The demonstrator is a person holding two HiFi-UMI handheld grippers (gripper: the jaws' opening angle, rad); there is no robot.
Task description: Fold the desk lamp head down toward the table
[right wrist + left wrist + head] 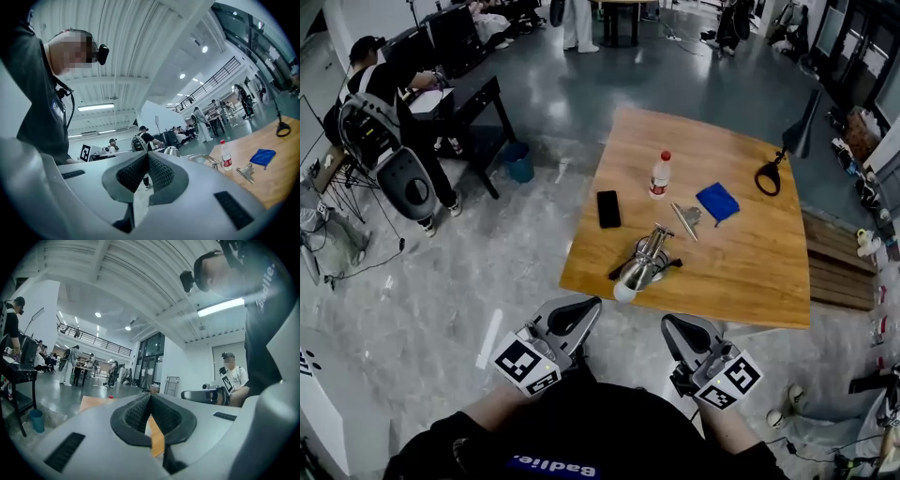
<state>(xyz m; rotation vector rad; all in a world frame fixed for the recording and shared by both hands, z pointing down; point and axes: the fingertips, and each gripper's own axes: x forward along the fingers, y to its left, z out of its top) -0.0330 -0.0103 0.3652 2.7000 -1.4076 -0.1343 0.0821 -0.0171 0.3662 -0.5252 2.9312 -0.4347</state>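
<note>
Our left claw [577, 316] and right claw [680, 330] are both closed all the way, with nothing in them, near our body. The desk lamp [645, 262] sits by the near edge of the surface [750, 267], its shiny head [633, 277] low and facing us. It looks like hard, smooth metal, so it may slip. We think the neck just behind the head is the best place to grab, and the joint may be stiff

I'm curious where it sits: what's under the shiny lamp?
The silver lamp lies on the wooden table, near its front edge. A black part pokes out from beneath it. The rest under there is covered by the lamp.
</note>
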